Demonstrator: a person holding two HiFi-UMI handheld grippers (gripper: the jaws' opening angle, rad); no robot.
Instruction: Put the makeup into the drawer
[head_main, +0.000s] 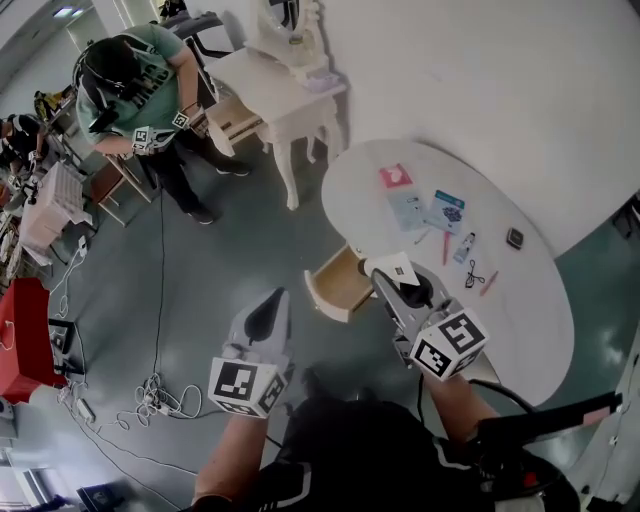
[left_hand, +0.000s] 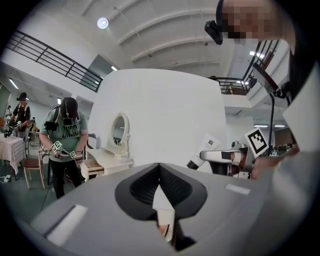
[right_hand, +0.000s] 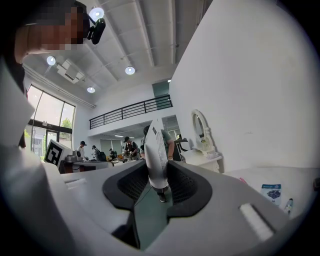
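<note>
Floor (head_main: 250, 230): smooth grey-green, with a wide bare stretch between the round table (head_main: 520, 330) and the dressing table (head_main: 285, 90); cables (head_main: 150, 395) trail at the left.
Round table: matte white top with a curved edge. Flat packets (head_main: 445, 210), pencils (head_main: 488, 283) and a small dark compact (head_main: 515, 238) lie scattered mid-top; the near part is bare.
Drawer (head_main: 338, 285): pale wood box, pulled out at the table's left edge, open on top.
Right gripper (right_hand: 159, 170): ribbed black pads clamped on a white tube (right_hand: 156, 145), dark cap down. The tube is over the table edge just beside the drawer, not in it.
Left gripper (left_hand: 159, 167): tips together, nothing held; it is over open floor left of the drawer.
</note>
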